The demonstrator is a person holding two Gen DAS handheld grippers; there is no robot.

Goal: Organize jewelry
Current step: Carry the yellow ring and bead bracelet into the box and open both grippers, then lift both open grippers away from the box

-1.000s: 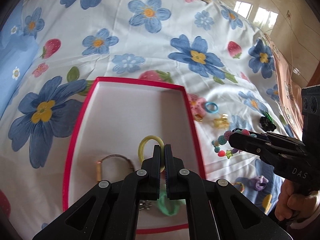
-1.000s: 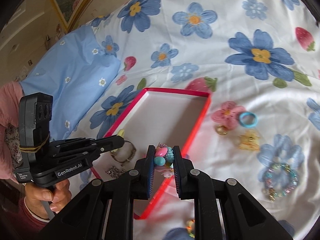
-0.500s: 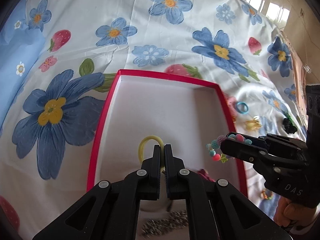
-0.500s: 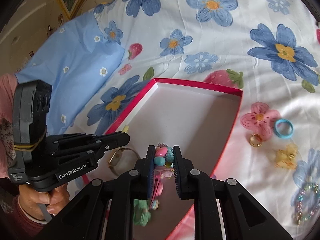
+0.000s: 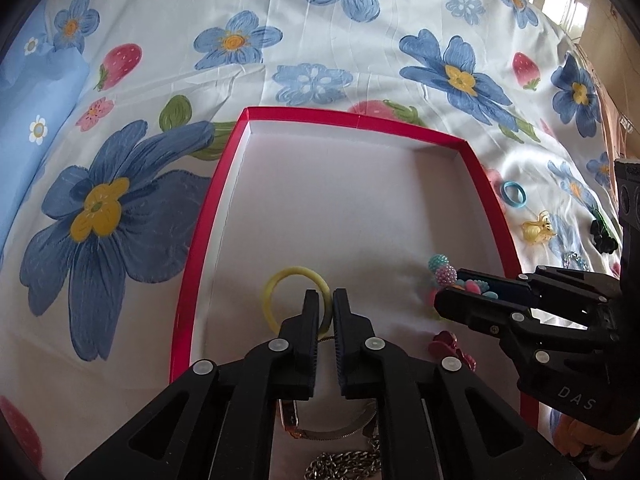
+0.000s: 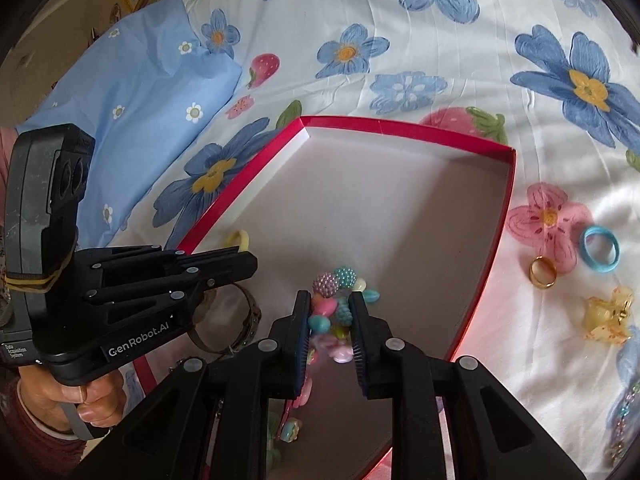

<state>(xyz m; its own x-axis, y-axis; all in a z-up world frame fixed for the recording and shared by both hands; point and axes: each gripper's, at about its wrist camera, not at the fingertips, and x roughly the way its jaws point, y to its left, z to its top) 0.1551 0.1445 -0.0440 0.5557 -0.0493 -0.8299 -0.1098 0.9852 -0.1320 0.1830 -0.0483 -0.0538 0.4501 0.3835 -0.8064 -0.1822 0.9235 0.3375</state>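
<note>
Roughly halfway, judging by what sits where. Right tool (image 6: 331, 316): jaws slightly apart, bead bracelet (image 6: 340, 296) between the pads, low over the red box (image 5: 400, 126) floor; can't tell if it's gripped or already released. Left tool (image 5: 326, 310): jaws nearly closed with a narrow gap, over the yellow hair tie (image 5: 296, 296), apparently not gripping it.

In the box: silver chain (image 5: 344, 466), watch-like band (image 6: 240, 320), dark red clip (image 5: 450, 346), pastel bits near the front edge, hair tie.

Left on the bedsheet (image 6: 440, 20) right of the box: gold ring (image 6: 543, 273), blue ring (image 6: 599, 249), yellow clip (image 6: 608, 316), black piece (image 5: 604, 232), beaded bracelet (image 6: 624, 416).
</note>
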